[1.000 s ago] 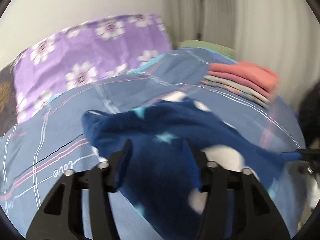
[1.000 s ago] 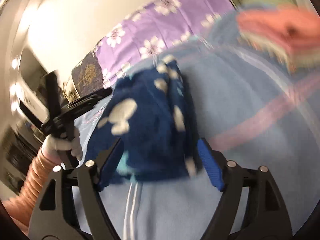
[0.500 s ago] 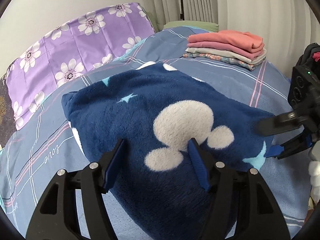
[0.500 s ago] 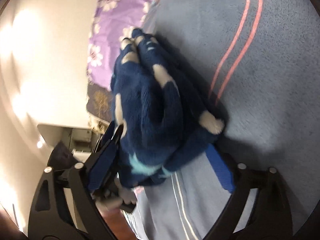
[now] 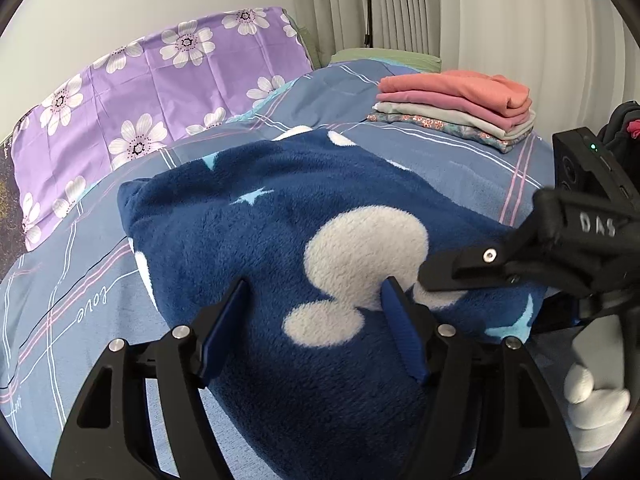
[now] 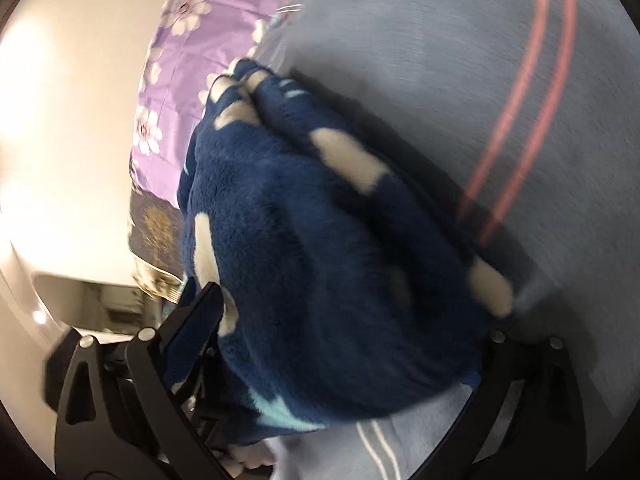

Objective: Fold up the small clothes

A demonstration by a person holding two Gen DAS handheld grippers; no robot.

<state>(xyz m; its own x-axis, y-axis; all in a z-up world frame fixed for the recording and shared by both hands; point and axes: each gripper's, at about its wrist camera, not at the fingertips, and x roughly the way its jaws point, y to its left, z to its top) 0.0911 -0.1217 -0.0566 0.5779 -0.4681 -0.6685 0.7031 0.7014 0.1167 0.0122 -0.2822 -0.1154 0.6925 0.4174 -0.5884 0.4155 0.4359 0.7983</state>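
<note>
My left claw [image 5: 316, 328] and right claw [image 6: 344, 344] have just been spreading, both open astride the folded fluffy navy fleece garment [image 5: 304, 248] on the blue striped bedspread [image 5: 472, 172]; next, re-grip and stack it

Even, sharp daylight in the left view; right view smeared, perhaps by motion, with wall glare.

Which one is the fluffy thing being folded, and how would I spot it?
Find the blue striped bed cover. In front of the purple flowered pillow lies the folded fleece. It alone is fuzzy navy with white mouse heads; the stacked clothes behind are smooth pinks and grey.
</note>
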